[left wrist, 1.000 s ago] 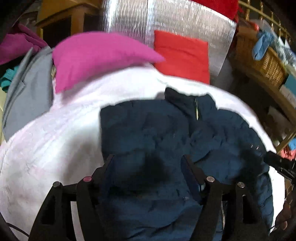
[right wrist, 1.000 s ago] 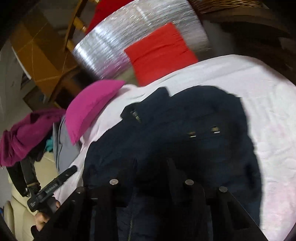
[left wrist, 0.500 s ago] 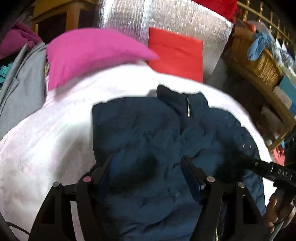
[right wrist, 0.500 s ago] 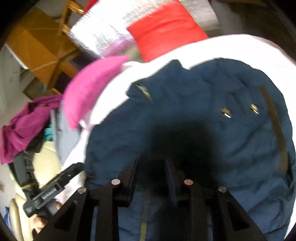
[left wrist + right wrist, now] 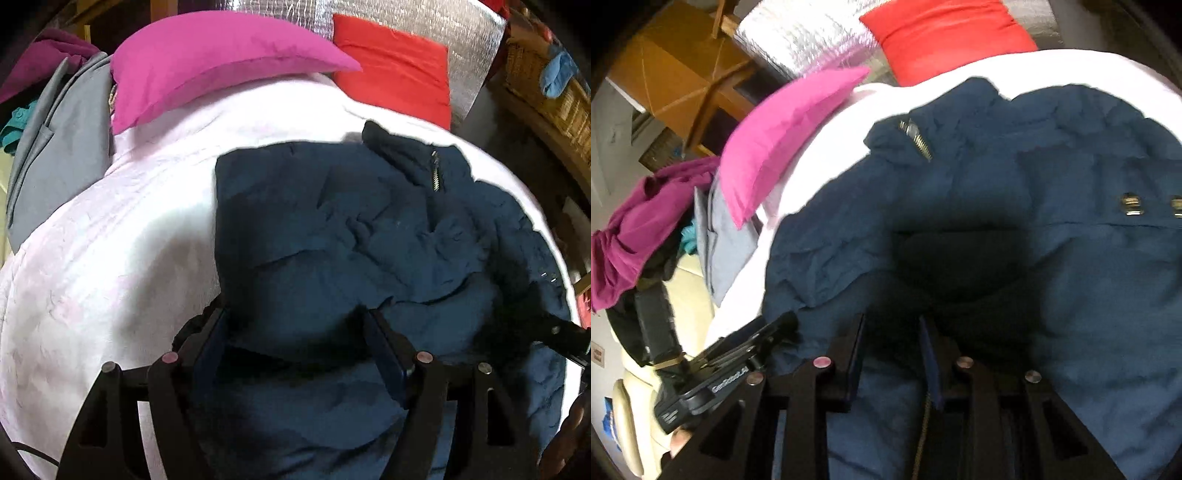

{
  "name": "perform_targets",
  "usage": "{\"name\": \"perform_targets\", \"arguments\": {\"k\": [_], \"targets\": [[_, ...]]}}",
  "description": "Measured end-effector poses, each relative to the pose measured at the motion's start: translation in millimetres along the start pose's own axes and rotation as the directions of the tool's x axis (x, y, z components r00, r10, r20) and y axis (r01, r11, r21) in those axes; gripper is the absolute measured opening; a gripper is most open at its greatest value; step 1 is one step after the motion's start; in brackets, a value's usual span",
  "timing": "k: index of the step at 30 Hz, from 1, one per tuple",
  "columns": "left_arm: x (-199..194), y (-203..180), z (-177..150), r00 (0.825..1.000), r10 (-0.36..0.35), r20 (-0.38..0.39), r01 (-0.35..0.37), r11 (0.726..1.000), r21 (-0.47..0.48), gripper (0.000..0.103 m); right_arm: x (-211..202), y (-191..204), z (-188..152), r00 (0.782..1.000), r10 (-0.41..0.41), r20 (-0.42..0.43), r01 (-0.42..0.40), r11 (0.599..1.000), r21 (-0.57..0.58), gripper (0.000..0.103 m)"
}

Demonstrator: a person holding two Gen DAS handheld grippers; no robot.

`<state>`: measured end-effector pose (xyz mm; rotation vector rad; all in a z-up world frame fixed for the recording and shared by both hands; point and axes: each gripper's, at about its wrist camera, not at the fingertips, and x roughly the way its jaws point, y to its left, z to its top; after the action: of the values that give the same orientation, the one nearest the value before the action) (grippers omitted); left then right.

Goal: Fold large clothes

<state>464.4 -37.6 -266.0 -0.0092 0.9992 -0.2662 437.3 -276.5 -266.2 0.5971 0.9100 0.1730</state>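
**Navy jacket spread on the white quilt**

Navy padded zip-up jacket (image 5: 332,229) lies crumpled on the white quilted bedcover (image 5: 92,266), below a magenta pillow (image 5: 207,55). I see my left gripper (image 5: 295,328) spread wide over its hem; my right gripper (image 5: 892,332) stands narrowly parted above the zipper, gripping nothing.

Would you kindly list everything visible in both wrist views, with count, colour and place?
jacket: one, navy, spread on the bedcover, zip at the collar
bedcover: one, white, under the jacket
pink pillow: one, at the far edge of the bedcover
red cushion: one, against the silver sheet
silver sheet: one, behind the cushion
grey garment: one, left of the pillow
magenta garment: one, heaped beyond the grey one
wicker basket: one, tan, far right
left gripper: black, fingers wide apart over the jacket
right gripper: black, fingers narrowly apart over the jacket
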Motion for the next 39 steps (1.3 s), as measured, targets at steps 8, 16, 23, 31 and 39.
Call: {"name": "perform_targets", "arguments": {"k": [8,16,23,31,39], "targets": [[15.4,5.1,-0.3,0.998,0.052,-0.041,-0.052,0.999,0.01,0.075,-60.8,-64.2,-0.4,0.988,-0.11,0.105,0.096,0.987,0.132,0.033],[-16.4,13.6,10.2,0.999,-0.006,0.051,0.006,1.0,-0.002,0.075,-87.6,-95.8,-0.7,0.99,-0.066,0.122,0.041,0.98,0.194,0.052],[-13.8,71.9,21.7,0.997,-0.006,0.074,0.024,0.968,-0.25,0.082,-145.3,-157.8,13.6,0.944,-0.226,0.241,0.145,0.939,0.311,0.079],[30.9,79.5,13.2,0.991,-0.132,-0.028,0.113,0.924,-0.365,0.081,-95.4,-179.8,3.2,0.974,-0.166,0.151,0.108,0.937,0.333,0.054],[33.0,63.3,12.8,0.995,-0.089,-0.041,0.074,0.954,-0.292,0.066,-104.1,-145.6,10.2,0.947,-0.233,0.223,0.183,0.957,0.224,0.034]]}}
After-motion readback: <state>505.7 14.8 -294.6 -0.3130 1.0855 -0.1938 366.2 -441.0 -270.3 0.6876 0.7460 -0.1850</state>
